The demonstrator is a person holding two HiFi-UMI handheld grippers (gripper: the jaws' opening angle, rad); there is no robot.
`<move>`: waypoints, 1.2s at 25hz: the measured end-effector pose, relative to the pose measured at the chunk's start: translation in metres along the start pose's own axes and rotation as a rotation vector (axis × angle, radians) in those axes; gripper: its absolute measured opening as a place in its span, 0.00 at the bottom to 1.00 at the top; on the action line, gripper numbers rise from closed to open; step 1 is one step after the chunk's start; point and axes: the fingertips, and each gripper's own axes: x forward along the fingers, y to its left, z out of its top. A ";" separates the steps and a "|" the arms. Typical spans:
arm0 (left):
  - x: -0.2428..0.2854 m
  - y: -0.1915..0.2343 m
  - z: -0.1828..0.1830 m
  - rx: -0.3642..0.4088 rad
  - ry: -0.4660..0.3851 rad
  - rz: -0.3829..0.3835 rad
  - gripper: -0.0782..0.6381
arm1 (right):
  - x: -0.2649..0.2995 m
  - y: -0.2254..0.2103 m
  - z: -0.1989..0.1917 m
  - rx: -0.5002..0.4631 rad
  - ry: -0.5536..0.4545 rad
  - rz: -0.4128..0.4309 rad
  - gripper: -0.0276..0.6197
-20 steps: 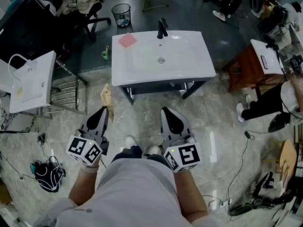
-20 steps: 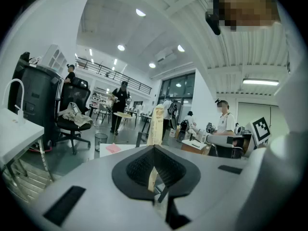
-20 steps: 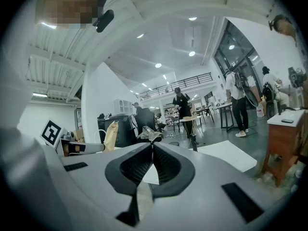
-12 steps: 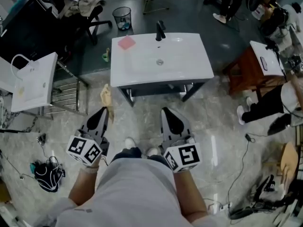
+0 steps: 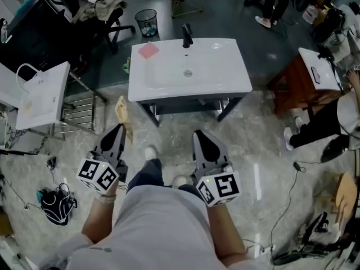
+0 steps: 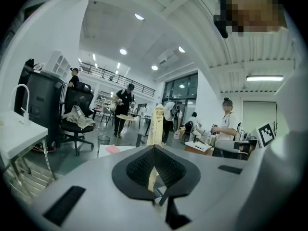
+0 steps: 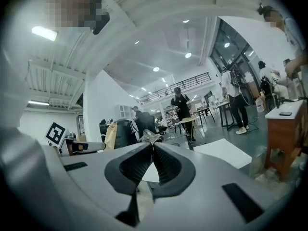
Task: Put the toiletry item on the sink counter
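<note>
Ahead of the person, across a strip of pale marble floor (image 5: 253, 142), stands the white sink counter (image 5: 225, 77) on dark legs. It has a black faucet (image 5: 186, 36) at its far edge, a drain (image 5: 188, 72) in the basin and a flat pink square (image 5: 149, 50) on its far left corner. The left gripper (image 5: 117, 130) is clenched on a cream toiletry tube (image 5: 122, 112); in the left gripper view the tube rises upright from between the closed ribbed pads (image 6: 139, 167). In the head view the tube pokes out past the jaw tips over the floor, near the counter's front left leg but apart from the counter. The right gripper (image 5: 200, 135) sits alongside, its jaws pressed together with nothing between them. Beyond the counter stands a mesh wastebasket (image 5: 146, 21). A second white basin (image 5: 42, 97) is off to the left and a brown wooden table (image 5: 295, 83) to the right.
</note>
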 end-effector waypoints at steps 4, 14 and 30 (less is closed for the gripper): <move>0.008 0.005 -0.004 -0.006 -0.009 0.003 0.13 | 0.005 -0.006 -0.007 -0.002 0.016 -0.001 0.09; 0.053 0.074 -0.012 -0.064 0.007 -0.012 0.13 | 0.087 -0.015 -0.016 -0.012 0.056 -0.013 0.09; 0.200 0.234 0.016 -0.116 0.070 -0.089 0.13 | 0.297 -0.044 -0.026 0.000 0.126 -0.076 0.09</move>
